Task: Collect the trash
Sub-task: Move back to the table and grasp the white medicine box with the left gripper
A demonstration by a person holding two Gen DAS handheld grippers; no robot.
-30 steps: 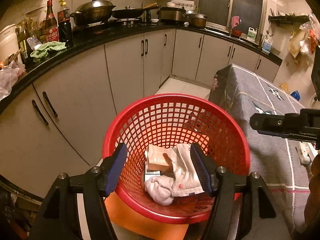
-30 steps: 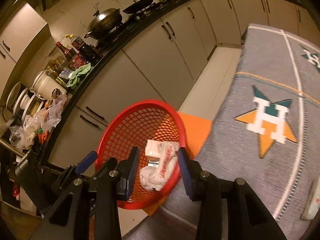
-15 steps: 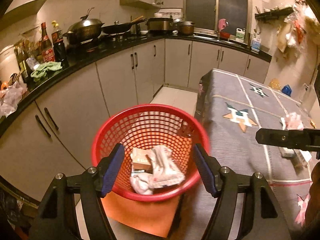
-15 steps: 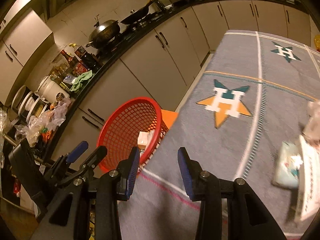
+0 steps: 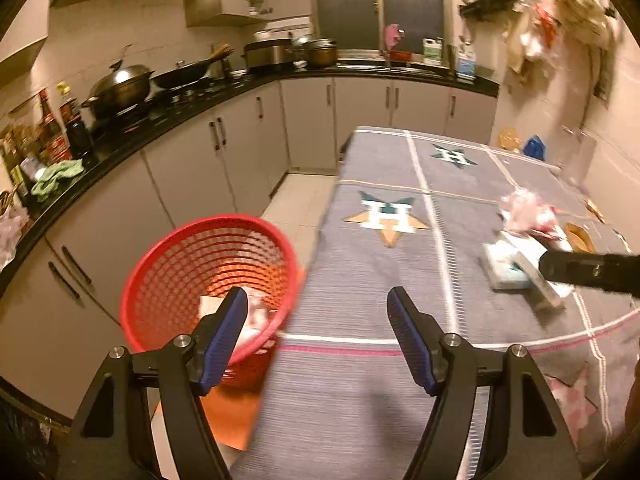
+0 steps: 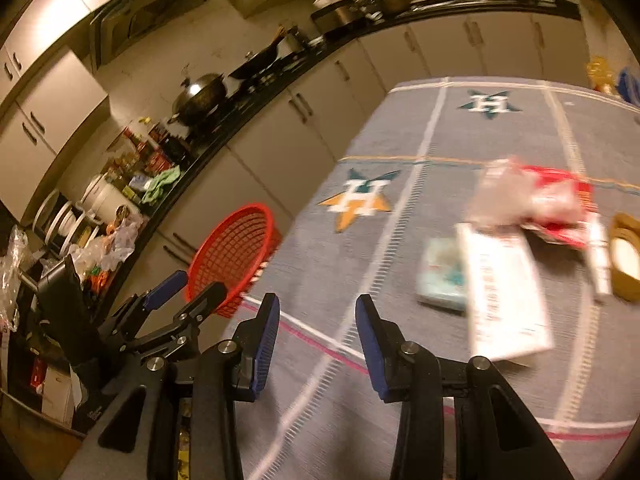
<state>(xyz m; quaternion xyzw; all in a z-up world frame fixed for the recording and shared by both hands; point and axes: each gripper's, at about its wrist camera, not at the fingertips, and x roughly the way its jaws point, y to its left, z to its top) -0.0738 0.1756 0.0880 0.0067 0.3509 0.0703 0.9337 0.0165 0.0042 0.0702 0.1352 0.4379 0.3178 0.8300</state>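
Left gripper (image 5: 316, 312): blue-padded jaws spread wide with nothing between them, over the near edge of the table.
Right gripper (image 6: 316, 328): jaws parted about halfway, nothing between them, above bare cloth.
Red basket (image 5: 160, 280): mesh basket at 9 o'clock from the left gripper, beside the table's left edge, on an orange mat (image 5: 224, 420); pale crumpled trash lies inside, partly hidden by the left finger.
Table (image 5: 360, 264): covered in a grey cloth with star-and-H emblems and white lines.
Trash on the table: a cluster at 2 o'clock from the right gripper, well apart from the basket.
White flat packet (image 6: 504, 288): the nearest piece, long and printed in red.
Pale blue packet (image 6: 440, 280): touching the white packet's left side.
Crumpled plastic (image 6: 504, 196): clear, behind them; blurred.
Red wrapper (image 6: 560, 208): touching the crumpled plastic's right side.
Counter (image 5: 168, 120): black, curving from 9 to 12 o'clock, carrying a lidded wok (image 5: 120, 88), bottles and pots.
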